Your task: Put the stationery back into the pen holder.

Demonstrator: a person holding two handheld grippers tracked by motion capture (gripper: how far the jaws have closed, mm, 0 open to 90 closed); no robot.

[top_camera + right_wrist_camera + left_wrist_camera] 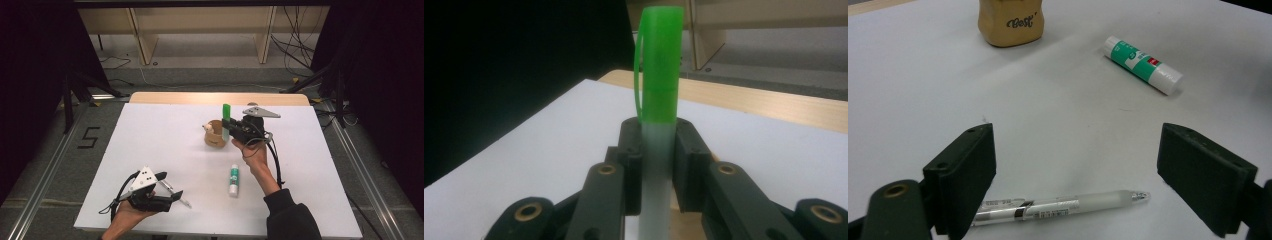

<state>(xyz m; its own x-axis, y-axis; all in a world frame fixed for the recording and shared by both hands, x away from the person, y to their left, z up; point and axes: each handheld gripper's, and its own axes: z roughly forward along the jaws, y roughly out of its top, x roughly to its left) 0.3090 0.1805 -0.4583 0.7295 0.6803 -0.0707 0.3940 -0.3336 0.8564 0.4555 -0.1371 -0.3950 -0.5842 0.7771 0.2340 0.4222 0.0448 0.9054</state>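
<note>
The right tongs (pixel 658 165) are clenched on a green-capped marker (pixel 659 75), held upright just beside and above the tan cup (pixel 215 134) on the white counter (pixel 165 150). The left tongs (pixel 1088 180) stand wide open, grasping nothing, low over a clear pen (pixel 1063 206) that lies between their jaws; a glue stick (pixel 1143 64) lies farther off.

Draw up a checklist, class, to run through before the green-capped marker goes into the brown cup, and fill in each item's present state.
1. Right tool grips the green-capped marker firmly, pads on both sides of its barrel: ok.
2. Marker stands upright, cap up: ok.
3. Marker directly over the brown cup mouth: cannot tell; in the high view it stands at the cup's right rim.
4. Room in the cup: cannot tell; a small pale item already pokes out at its left.
5. Left tool out of the way: ok, jaws open, down by the silver pen.
6. Glue stick away from the cup: ok.
</note>
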